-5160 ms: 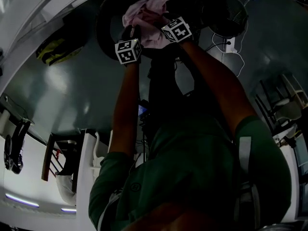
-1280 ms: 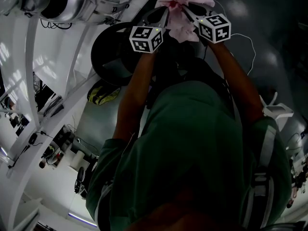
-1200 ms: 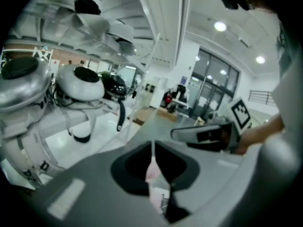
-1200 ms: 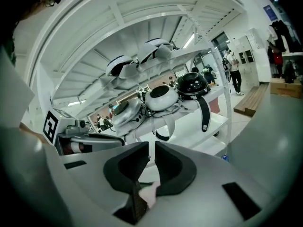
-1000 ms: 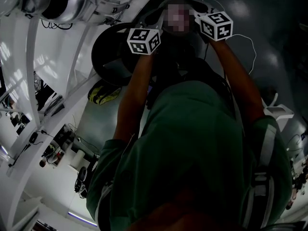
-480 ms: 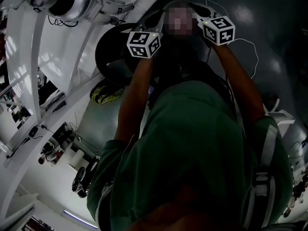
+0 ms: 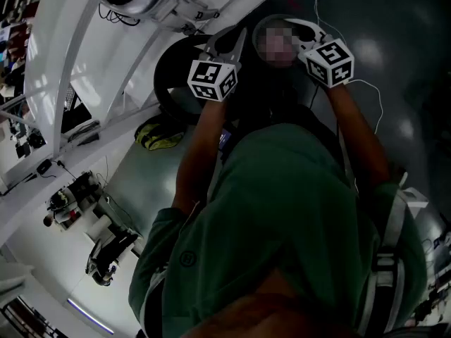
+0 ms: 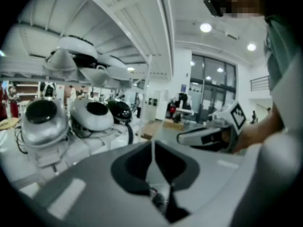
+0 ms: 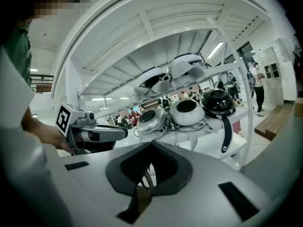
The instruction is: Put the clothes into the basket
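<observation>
Left hand-held gripper: jaws seen pressed together, nothing held. Right hand-held gripper: jaws just closed fully, nothing between them. Two marker cubes counted, one per gripper; square black-white codes, no readable words. One black basket seen on floor under left hand-held gripper. Clothes not made out. Three helmet-like domes counted on rack shelf.

On the left side a white shelf frame full of helmets blocks the way, and its slanted bars leave only narrow gaps between them. Low beside the foot of the frame, the black basket and a yellow-black bundle take up the floor. On the right side the grey floor is open, and only a thin white cable crosses it.
</observation>
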Motion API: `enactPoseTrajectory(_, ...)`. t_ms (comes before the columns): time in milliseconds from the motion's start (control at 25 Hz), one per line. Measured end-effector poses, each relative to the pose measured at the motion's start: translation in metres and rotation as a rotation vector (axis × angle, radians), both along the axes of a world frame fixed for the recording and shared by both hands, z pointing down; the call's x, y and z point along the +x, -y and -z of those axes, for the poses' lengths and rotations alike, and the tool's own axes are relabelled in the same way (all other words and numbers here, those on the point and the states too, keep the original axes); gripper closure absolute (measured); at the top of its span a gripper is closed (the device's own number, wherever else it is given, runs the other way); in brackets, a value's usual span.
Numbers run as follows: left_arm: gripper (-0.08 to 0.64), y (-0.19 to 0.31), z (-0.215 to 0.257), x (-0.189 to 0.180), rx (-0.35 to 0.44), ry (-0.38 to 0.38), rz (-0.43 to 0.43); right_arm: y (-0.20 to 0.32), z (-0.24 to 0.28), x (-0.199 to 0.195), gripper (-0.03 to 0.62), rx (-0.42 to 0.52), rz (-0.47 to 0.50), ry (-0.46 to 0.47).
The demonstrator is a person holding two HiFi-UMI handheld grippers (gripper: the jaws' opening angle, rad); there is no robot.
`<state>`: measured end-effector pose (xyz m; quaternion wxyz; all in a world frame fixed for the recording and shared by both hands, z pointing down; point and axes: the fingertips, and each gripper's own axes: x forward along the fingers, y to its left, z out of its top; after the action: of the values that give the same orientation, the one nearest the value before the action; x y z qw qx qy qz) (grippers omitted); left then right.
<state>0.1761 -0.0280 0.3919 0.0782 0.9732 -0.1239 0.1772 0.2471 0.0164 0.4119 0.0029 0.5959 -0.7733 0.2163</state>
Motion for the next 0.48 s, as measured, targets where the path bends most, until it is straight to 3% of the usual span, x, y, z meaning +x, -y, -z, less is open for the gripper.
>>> enactPoseTrajectory(480, 0.537, -0.006, 0.057, -0.141, 0.099, -0.077, 0.160, -0.010, 0.055, -0.108, 0.589, 0.072, 0.171, -0.027)
